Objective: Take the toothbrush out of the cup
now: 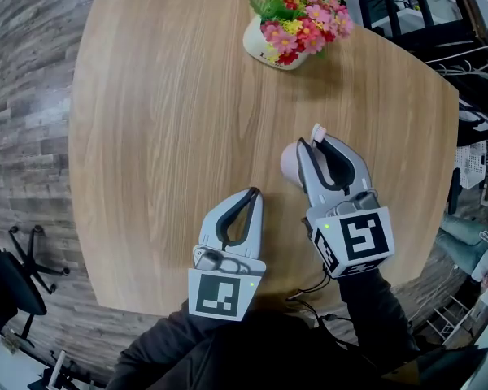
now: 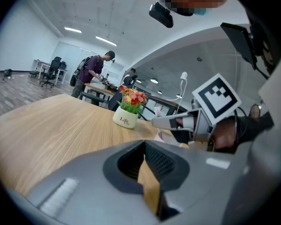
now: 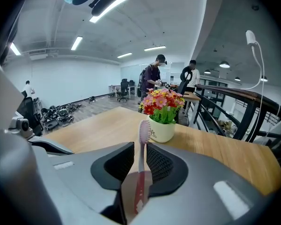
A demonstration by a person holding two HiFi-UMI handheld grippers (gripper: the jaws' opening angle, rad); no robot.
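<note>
A pale lilac cup (image 1: 289,166) stands on the wooden table (image 1: 163,120), and my right gripper (image 1: 318,142) reaches over it. A toothbrush (image 3: 143,135) with a pink head and red handle stands upright between that gripper's (image 3: 138,150) pads, close to the right pad with a thin gap on the left; the jaws are open. Its head (image 1: 317,131) pokes out past the fingertips in the head view. My left gripper (image 1: 253,193) rests low at the table's near side, to the left of the cup, shut and empty (image 2: 143,148). The cup's inside is hidden.
A white pot of pink and red flowers (image 1: 289,43) stands at the table's far edge, beyond the cup (image 3: 161,128). Black office chairs (image 1: 16,275) stand on the floor at the left. Two people stand at a desk (image 2: 96,74) far behind.
</note>
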